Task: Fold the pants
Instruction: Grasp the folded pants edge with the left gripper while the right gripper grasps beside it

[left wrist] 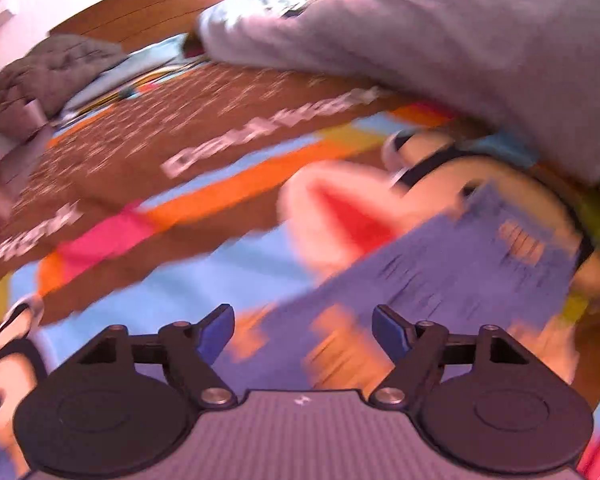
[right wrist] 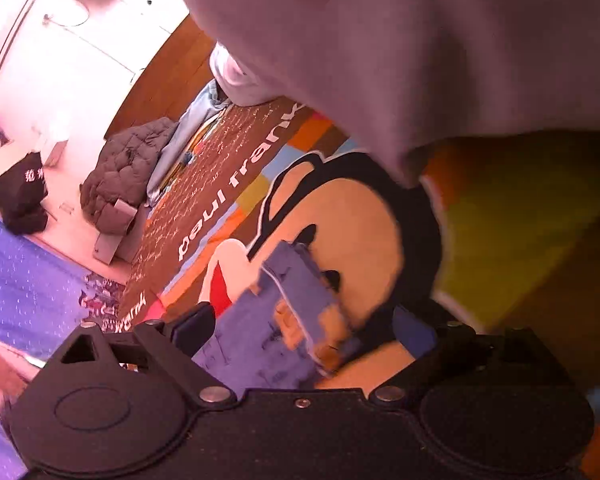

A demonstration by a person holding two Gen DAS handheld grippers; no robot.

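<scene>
The pants (left wrist: pixel 432 268) are blue-purple fabric with orange patches, lying on a bright cartoon-print bedspread (left wrist: pixel 228 264). In the left wrist view they are blurred and reach from the right down toward my left gripper (left wrist: pixel 303 330), which is open with nothing between its blue-tipped fingers (left wrist: pixel 216 330). In the right wrist view a bunched part of the pants (right wrist: pixel 296 320) lies between the fingers of my right gripper (right wrist: pixel 304 330), which is open wide. Whether the fabric touches the pads is unclear.
A large lilac-grey duvet (left wrist: pixel 460 28) lies heaped at the far right of the bed and hangs close over the right wrist view (right wrist: pixel 380 40). A grey quilted jacket (right wrist: pixel 128 164) sits at the bed's far end. Wooden headboard (left wrist: pixel 148 8) behind. Blue patterned cloth (right wrist: pixel 24 280) at left.
</scene>
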